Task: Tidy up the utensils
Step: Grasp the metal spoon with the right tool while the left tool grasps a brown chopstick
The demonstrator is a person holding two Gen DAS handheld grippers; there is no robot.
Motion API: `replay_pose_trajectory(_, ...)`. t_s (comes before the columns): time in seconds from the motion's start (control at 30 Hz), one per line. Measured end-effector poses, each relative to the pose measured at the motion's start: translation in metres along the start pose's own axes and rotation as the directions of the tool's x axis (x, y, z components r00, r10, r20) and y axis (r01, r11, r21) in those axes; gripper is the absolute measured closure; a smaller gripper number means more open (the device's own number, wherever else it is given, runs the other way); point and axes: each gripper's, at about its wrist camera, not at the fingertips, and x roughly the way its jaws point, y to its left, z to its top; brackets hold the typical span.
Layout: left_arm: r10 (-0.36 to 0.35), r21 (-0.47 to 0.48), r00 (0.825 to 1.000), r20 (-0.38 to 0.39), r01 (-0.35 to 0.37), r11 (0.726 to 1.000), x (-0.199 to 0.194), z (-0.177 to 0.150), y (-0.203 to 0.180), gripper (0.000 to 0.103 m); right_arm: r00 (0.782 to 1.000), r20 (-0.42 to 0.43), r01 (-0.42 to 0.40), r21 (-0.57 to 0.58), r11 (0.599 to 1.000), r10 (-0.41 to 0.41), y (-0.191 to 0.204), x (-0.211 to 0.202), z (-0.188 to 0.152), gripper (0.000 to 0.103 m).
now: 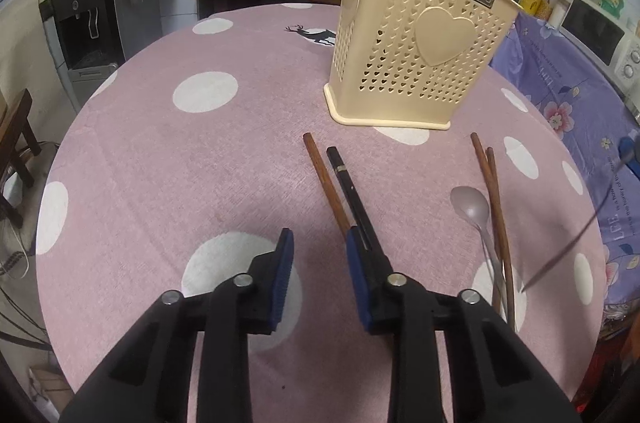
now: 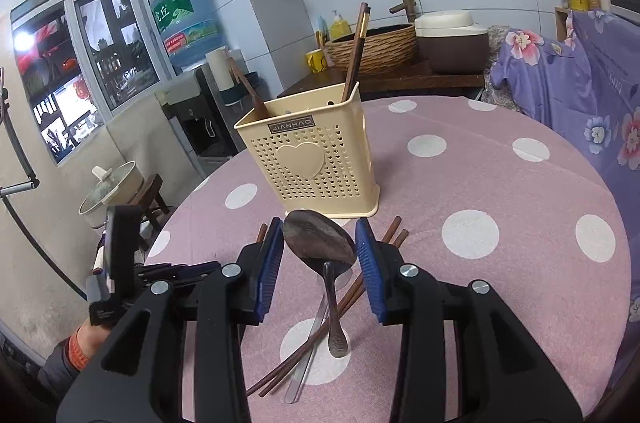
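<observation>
Left claw (image 1: 320, 247) hangs over bare tablecloth (image 1: 160, 163).

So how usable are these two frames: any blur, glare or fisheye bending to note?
Left wrist view: sharp centre; strong fisheye bends the table edge; a thin blurred streak crosses the right side. Right wrist view: the window holds a blown-out bright spot; the spoon between the jaws and the holder are crisp; dark vignette corners in both.
</observation>
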Motion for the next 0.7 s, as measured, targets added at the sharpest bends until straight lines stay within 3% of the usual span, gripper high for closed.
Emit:
replay_pose_trajectory(0.1, -0.003, -0.004, 1.000, 0.011, 0.003, 1.000, 0.002, 0.008, -0.006, 0.077, 1.000, 0.006, -0.002, 0.000, 1.000, 0.002, 0.004, -0.001, -0.006, 0.065)
replay_pose_trajectory(0.43, 0.080, 0.008, 0.997, -0.011, -0.080, 0.997, 0.024, 0.009, -0.017, 0.087, 1.000, 0.020, -0.016, 0.011, 1.000, 0.016, 0.007, -0.004, -0.013, 0.065)
replay_pose_trajectory(0.7, 0.076, 0.001, 0.997, -0.031, -0.076, 0.997, 0.030, 0.019, -0.016, 0.089, 0.999, 0.038, -0.016, 0.000, 1.000, 0.016, 0.011, -0.009, -0.011, 0.065)
